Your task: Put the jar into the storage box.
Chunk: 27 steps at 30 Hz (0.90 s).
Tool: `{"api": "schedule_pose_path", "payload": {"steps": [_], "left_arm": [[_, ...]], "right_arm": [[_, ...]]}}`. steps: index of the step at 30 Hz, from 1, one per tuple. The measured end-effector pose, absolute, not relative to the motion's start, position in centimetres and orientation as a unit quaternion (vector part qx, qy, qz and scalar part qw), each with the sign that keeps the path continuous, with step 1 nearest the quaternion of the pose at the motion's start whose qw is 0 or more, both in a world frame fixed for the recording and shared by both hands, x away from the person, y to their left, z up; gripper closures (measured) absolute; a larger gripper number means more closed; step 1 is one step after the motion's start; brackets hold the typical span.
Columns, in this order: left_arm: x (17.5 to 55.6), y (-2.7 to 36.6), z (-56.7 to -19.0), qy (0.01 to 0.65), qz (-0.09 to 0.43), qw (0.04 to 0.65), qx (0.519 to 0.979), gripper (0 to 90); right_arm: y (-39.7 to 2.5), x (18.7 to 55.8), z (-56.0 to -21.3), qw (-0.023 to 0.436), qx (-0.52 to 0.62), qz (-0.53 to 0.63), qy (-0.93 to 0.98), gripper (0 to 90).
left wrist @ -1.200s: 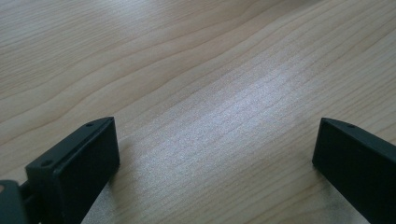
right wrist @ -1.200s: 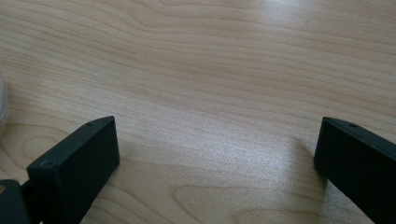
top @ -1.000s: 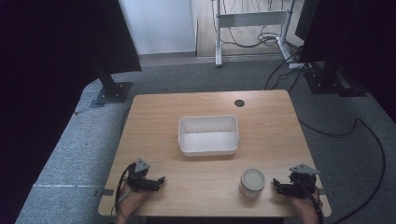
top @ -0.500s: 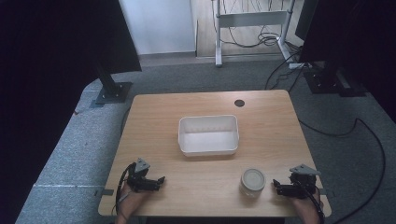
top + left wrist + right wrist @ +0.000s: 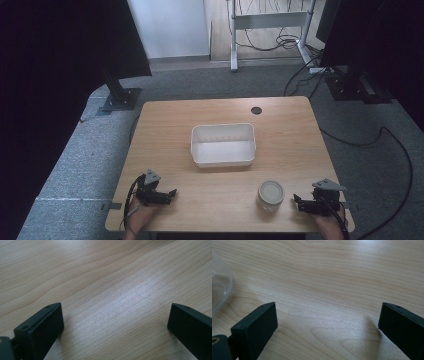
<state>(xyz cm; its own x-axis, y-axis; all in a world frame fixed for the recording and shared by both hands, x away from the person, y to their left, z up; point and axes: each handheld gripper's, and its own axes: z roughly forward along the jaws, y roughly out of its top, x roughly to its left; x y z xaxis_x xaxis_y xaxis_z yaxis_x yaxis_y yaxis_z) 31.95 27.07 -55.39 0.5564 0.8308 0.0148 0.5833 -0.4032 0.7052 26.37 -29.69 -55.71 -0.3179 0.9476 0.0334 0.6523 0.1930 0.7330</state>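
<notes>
Nearest, the left gripper [image 5: 167, 194] and the right gripper [image 5: 300, 201] rest on the worktop [image 5: 165, 130], both with fingers wide apart and holding nothing. Just beside the right gripper stands the glass jar [image 5: 270, 194]; farther, at the middle, lies the white tray [image 5: 223, 159].

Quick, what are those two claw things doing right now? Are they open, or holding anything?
Left gripper: open, jaws wide apart over bare table, holding nothing.
Right gripper: open, holding nothing; the glass jar stands just beside it, untouched.
</notes>
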Motion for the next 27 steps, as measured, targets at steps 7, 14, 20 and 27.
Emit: {"api": "schedule_pose_path", "payload": {"steps": [7,14,20,27], "left_arm": [[32.0,27.1,-55.4,0.433,0.186,0.333,0.817,0.3],[32.0,27.1,-55.4,0.433,0.185,0.333,0.817,0.2],[32.0,27.1,-55.4,0.433,0.185,0.333,0.817,0.1],[31.9,27.1,-55.4,0.433,0.186,0.332,0.817,0.2]], "right_arm": [[-29.4,25.7,-55.0,0.225,0.536,0.345,0.737,1.8],[-28.8,24.9,-54.5,0.226,0.528,0.352,0.739,0.2],[-28.6,24.3,-54.2,0.223,0.523,0.36,0.74,0.0],[-28.4,23.6,-54.1,0.217,0.517,0.37,0.741,0.0]]}}
